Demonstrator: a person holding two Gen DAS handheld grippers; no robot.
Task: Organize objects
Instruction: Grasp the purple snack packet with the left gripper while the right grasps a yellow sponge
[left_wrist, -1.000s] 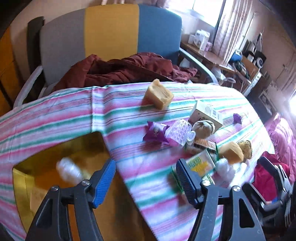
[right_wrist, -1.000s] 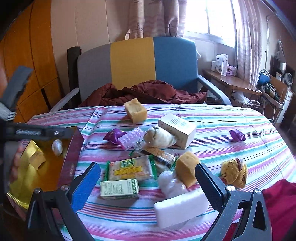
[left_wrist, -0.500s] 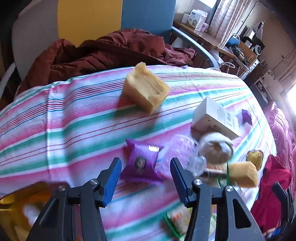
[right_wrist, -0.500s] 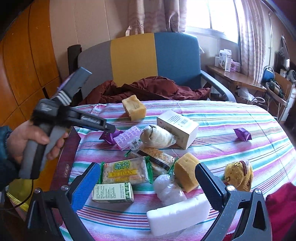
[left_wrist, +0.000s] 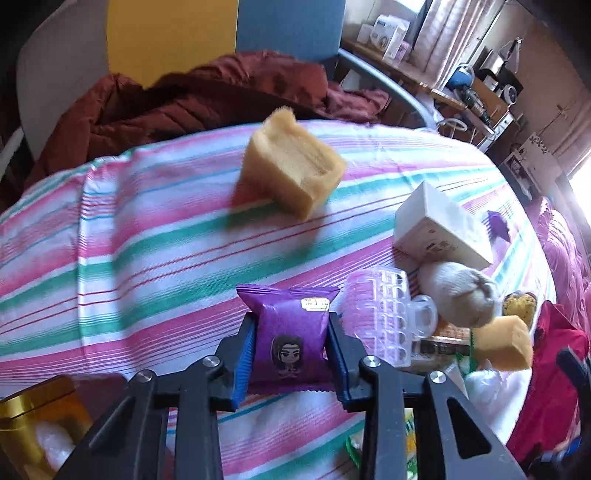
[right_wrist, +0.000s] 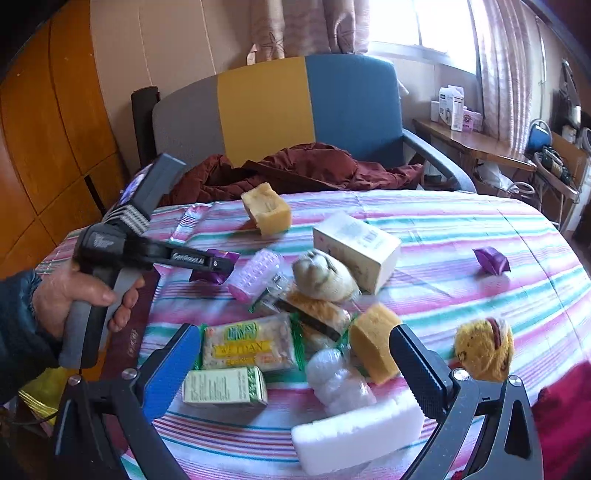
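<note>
Striped cloth covers the desk (left_wrist: 147, 221); my left fingers (left_wrist: 291, 354), just closing, pinch the purple snack packet (left_wrist: 291, 332) lying there. Slick foil may slip or drag the clear tray (left_wrist: 380, 314) beside it. My right fingers (right_wrist: 291, 369) hover wide, empty.

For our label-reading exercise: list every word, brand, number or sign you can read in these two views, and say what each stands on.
"WEIDAN": on the cracker packet, in yellow letters.
Green print above it on the same packet: blurred.
Green carton: fine print, too small to read.
White box: faint print and barcode, unreadable.
Purple snack packet: small sticker and cartoon face, no legible words.
Left claw: white lettering on its arm, too blurred to read.
</note>
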